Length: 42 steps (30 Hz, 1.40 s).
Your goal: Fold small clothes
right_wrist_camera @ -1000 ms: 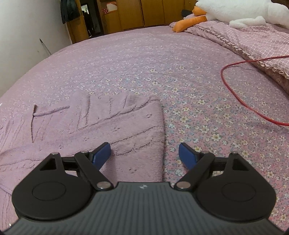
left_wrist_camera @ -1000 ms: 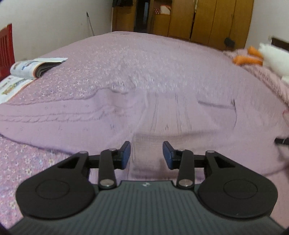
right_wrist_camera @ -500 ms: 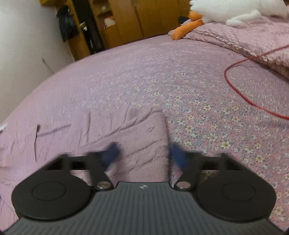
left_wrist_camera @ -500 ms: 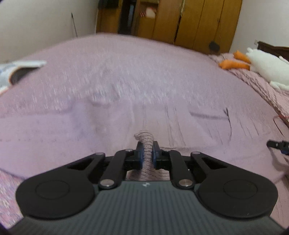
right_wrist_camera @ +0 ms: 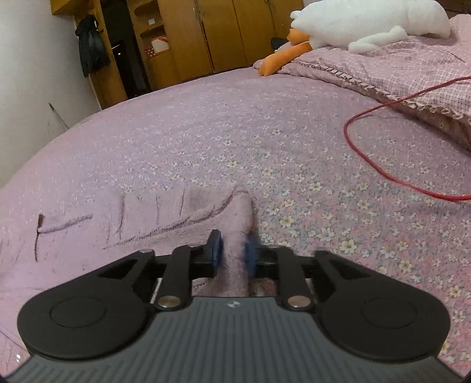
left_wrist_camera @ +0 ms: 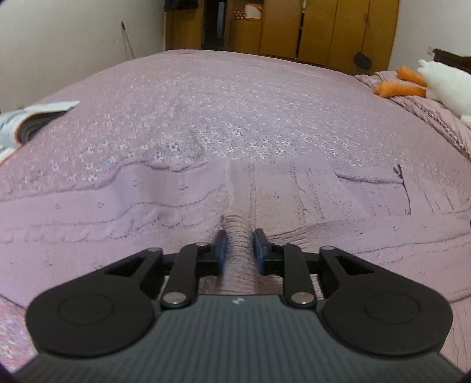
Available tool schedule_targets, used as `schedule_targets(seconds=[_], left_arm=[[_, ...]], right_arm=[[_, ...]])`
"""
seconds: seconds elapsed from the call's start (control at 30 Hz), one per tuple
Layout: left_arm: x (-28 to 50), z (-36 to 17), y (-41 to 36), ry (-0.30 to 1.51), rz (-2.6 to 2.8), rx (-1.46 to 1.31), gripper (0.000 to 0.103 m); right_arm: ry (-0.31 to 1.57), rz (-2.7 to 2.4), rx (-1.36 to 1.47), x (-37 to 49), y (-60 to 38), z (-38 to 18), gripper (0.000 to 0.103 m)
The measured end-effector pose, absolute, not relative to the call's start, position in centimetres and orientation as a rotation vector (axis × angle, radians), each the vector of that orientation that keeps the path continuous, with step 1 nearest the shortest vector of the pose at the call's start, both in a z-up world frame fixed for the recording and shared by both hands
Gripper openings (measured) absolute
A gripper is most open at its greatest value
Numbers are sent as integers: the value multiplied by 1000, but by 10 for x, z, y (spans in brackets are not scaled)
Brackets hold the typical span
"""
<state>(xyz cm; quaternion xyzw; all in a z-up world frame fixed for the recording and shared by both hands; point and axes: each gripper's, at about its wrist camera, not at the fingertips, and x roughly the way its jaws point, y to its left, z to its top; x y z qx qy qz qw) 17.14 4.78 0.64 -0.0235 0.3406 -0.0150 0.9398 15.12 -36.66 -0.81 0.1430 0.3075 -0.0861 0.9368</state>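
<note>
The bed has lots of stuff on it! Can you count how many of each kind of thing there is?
Knitted sweater: 1
Magazine: 1
Stuffed toy: 1
Red cable: 1
Checked blanket: 1
Tongs, both with a bunched fold of the sweater between them as they open: left, right: 2
Total: 7

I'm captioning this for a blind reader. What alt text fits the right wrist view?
The right tool has a bunched ridge of a pale purple knitted garment between its jaws, which are opening, on a floral pink bedspread. A red cable loops at right; a white and orange plush toy lies beyond, before wooden wardrobes.
</note>
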Motion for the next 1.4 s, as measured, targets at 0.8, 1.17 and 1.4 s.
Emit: schedule_targets(seconds=[0.8,1.17,1.4], left_arm=[[138,20,61,759,100,-26,57],[86,50,188,790,282,-136,56],[72,43,269,769,446,-310,56]], right_arm=[[733,-123,245,144,-360,-8,73],[810,-21,236,61,-333,37,83],[845,-20,301,-8,-314,40,85]])
